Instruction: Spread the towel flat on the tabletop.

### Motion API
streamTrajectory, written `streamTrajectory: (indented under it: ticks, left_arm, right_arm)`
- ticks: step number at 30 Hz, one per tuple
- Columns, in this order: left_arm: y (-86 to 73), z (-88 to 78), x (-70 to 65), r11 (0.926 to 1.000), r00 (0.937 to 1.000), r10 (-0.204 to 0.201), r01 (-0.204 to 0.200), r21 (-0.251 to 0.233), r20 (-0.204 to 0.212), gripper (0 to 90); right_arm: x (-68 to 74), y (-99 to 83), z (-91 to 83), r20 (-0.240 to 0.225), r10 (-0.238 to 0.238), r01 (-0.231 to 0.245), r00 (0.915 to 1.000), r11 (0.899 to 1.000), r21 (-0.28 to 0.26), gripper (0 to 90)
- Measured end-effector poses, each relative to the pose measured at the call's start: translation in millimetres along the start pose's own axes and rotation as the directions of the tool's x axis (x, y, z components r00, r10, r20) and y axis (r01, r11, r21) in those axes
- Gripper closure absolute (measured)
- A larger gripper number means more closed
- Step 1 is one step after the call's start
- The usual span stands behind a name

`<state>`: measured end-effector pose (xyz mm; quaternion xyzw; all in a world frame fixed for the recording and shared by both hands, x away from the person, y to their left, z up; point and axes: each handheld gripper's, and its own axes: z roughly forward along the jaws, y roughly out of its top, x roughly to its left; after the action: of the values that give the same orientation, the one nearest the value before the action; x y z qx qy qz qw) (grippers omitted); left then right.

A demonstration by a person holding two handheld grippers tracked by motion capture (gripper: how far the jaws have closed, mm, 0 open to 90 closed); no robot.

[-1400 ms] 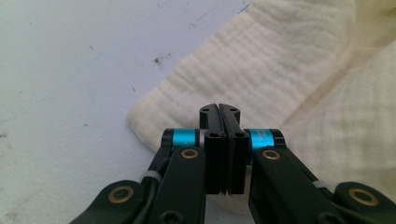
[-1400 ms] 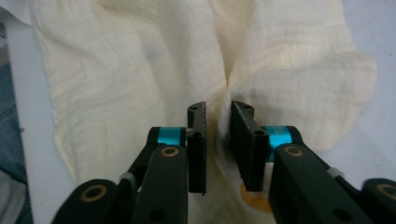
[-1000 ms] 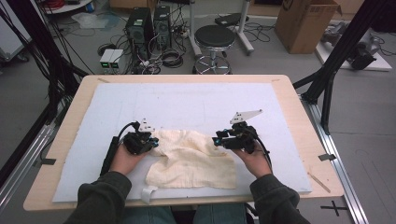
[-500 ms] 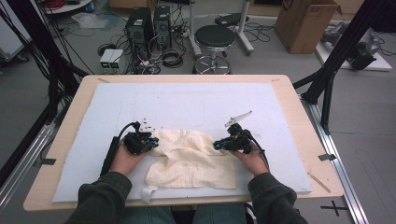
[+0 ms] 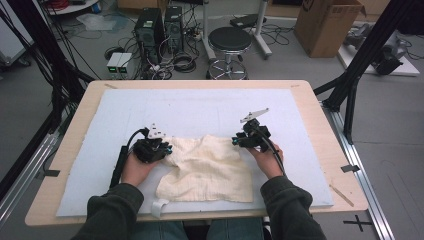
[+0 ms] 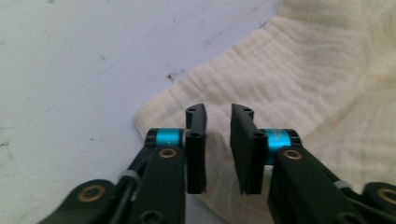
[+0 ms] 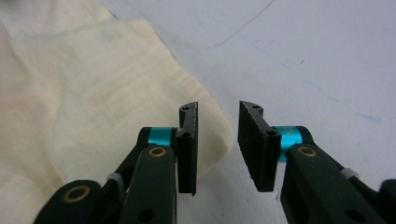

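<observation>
A cream cloth [image 5: 207, 170] lay crumpled on the pale blue mat [image 5: 200, 110] that covered the wooden surface [image 5: 320, 115]. The person held one gripper in each hand, one at each top corner of the cloth.

The left gripper [image 5: 162, 148] sat at the cloth's left top corner. In the left gripper view, the left gripper [image 6: 218, 126] had its jaws a little way apart, and they had just been opening. The cloth [image 6: 299, 93] lay under and ahead of the jaws and spread off to their right side. The cloth's corner edge curved just to the left of the left jaw. Nothing was pinched between the jaws, and the pads were not pressing on the cloth. Bare mat [image 6: 84, 60] lay to the left of this gripper.

The right gripper [image 5: 239, 141] sat at the cloth's right top corner. In the right gripper view, the right gripper [image 7: 218, 125] had its jaws a little way apart too, and they had just been opening. The cloth [image 7: 93, 93] lay to the left of this gripper, and its rounded corner reached under the left jaw. The gap between the jaws showed mostly bare mat [image 7: 317, 60]. The right jaw was over the mat, just beside the cloth. The pads were not squeezing anything.

The two grippers were well apart, with the cloth between them and reaching back toward the person's sleeves [image 5: 115, 210].
</observation>
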<state>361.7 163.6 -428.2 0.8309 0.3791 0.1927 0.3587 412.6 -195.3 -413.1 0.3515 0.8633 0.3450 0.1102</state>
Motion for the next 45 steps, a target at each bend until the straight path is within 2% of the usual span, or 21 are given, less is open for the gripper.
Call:
streamTrajectory:
  ticks: [1, 3, 4, 5, 6, 11, 16, 20, 21, 24, 27, 29, 30, 33, 35, 36, 37, 38, 39, 41, 45]
  left_arm:
    - [0.0, 0.0, 0.0, 1.0000, 1.0000, 0.000, 0.000, 0.000, 0.000, 70.9]
    - [-0.2, -1.6, 5.8, 0.9988, 0.9990, -0.043, 0.042, -0.024, -0.012, 65.5]
    - [-1.0, -0.5, 12.2, 0.9960, 0.9962, -0.087, 0.086, -0.022, -0.013, 62.4]
    - [-1.0, -0.5, 12.2, 0.9960, 0.9962, -0.087, 0.086, -0.022, -0.013, 59.7]
    - [-2.6, 2.8, 16.0, 0.9931, 0.9929, -0.117, 0.117, -0.005, -0.018, 57.6]
    - [-4.8, 8.9, 19.1, 0.9874, 0.9874, -0.152, 0.154, 0.039, -0.044, 52.0]
    - [-4.4, 9.2, 16.3, 0.9918, 0.9920, -0.123, 0.124, 0.032, -0.026, 64.5]
    - [-3.8, 10.0, 13.9, 0.9946, 0.9951, -0.099, 0.099, 0.029, -0.005, 76.0]
    - [-3.6, 11.0, 13.2, 0.9951, 0.9953, -0.097, 0.097, 0.021, 0.005, 83.8]
    - [-2.0, 10.6, 12.0, 0.9979, 0.9979, -0.063, 0.064, 0.008, -0.016, 86.2]
    - [-0.1, 8.8, 15.4, 0.9964, 0.9962, -0.081, 0.080, -0.029, -0.032, 86.6]
    - [9.6, 7.7, 25.4, 0.9925, 0.9929, -0.105, 0.102, -0.067, -0.055, 86.7]
    - [9.6, 7.7, 25.4, 0.9925, 0.9929, -0.105, 0.102, -0.067, -0.055, 86.7]
    - [35.7, 16.6, 40.4, 0.9781, 0.9866, -0.159, 0.152, -0.142, -0.037, 86.4]
    - [43.9, 20.0, 43.3, 0.9768, 0.9881, -0.144, 0.134, -0.167, -0.053, 80.0]
    - [58.1, 26.9, 48.4, 0.9768, 0.9839, -0.152, 0.135, -0.166, -0.093, 69.4]
    - [58.1, 26.9, 48.4, 0.9768, 0.9839, -0.152, 0.135, -0.166, -0.093, 64.6]
    - [61.7, 28.3, 51.5, 0.9769, 0.9837, -0.162, 0.149, -0.153, -0.077, 64.4]
    - [61.1, 28.0, 52.4, 0.9743, 0.9842, -0.163, 0.150, -0.168, -0.069, 64.3]
    - [59.2, 26.9, 52.5, 0.9771, 0.9859, -0.154, 0.142, -0.159, -0.066, 63.3]
    - [45.7, 20.8, 48.5, 0.9735, 0.9870, -0.156, 0.147, -0.175, -0.038, 62.6]
  right_arm:
    - [0.0, 0.0, 0.0, 0.000, 0.000, 0.000, 1.0000, 1.000, 0.000, 67.0]
    - [-7.9, -2.5, -7.1, -0.029, 0.026, -0.027, 0.9992, 0.999, -0.046, 65.3]
    - [-10.3, -4.1, -7.1, -0.057, 0.050, -0.052, 0.9971, 0.998, -0.039, 64.3]
    - [-11.5, -5.6, -5.7, -0.069, 0.059, -0.061, 0.9959, 0.998, -0.026, 63.2]
    - [-11.4, -7.4, -3.7, -0.060, 0.046, -0.047, 0.9971, 0.999, -0.024, 62.6]
    - [-7.4, -11.1, 8.6, -0.047, 0.036, -0.034, 0.9982, 0.998, 0.044, 61.7]
    - [-0.5, -8.5, 16.4, -0.028, -0.026, 0.027, 0.9993, 0.998, 0.056, 71.3]
    - [-1.7, -9.0, 17.4, -0.045, -0.019, 0.021, 0.9988, 0.999, 0.044, 80.7]
    - [-0.9, -8.9, 17.2, -0.062, -0.024, 0.027, 0.9978, 0.998, 0.048, 84.1]
    - [-0.1, -8.1, 16.0, -0.065, -0.042, 0.046, 0.9970, 0.998, 0.051, 84.8]
    - [-1.3, -6.6, 12.0, -0.060, -0.050, 0.051, 0.9970, 0.998, 0.023, 85.1]
    - [-7.7, -0.7, 1.1, 0.000, -0.065, 0.065, 0.9979, 0.997, -0.030, 85.3]
    - [-7.7, -0.7, 1.1, 0.000, -0.065, 0.065, 0.9979, 0.997, -0.030, 85.3]
    - [-30.6, 17.1, -9.7, 0.057, -0.020, 0.024, 0.9982, 0.997, -0.071, 85.2]
    - [-37.2, 23.9, -10.3, 0.081, -0.012, 0.018, 0.9966, 0.997, -0.073, 84.1]
    - [-50.6, 35.3, -11.1, 0.160, 0.022, -0.004, 0.9869, 0.993, -0.115, 70.9]
    - [-50.6, 35.3, -11.1, 0.160, 0.022, -0.004, 0.9869, 0.993, -0.115, 70.9]
    - [-61.8, 40.3, -12.1, 0.144, 0.066, -0.045, 0.9873, 0.988, -0.145, 64.8]
    - [-63.8, 40.6, -12.6, 0.140, 0.072, -0.050, 0.9875, 0.986, -0.158, 64.4]
    - [-65.0, 37.6, -13.8, 0.108, 0.068, -0.051, 0.9918, 0.987, -0.152, 60.1]
    - [-61.2, 24.4, -18.3, 0.069, 0.072, -0.062, 0.9950, 0.988, -0.140, 57.2]
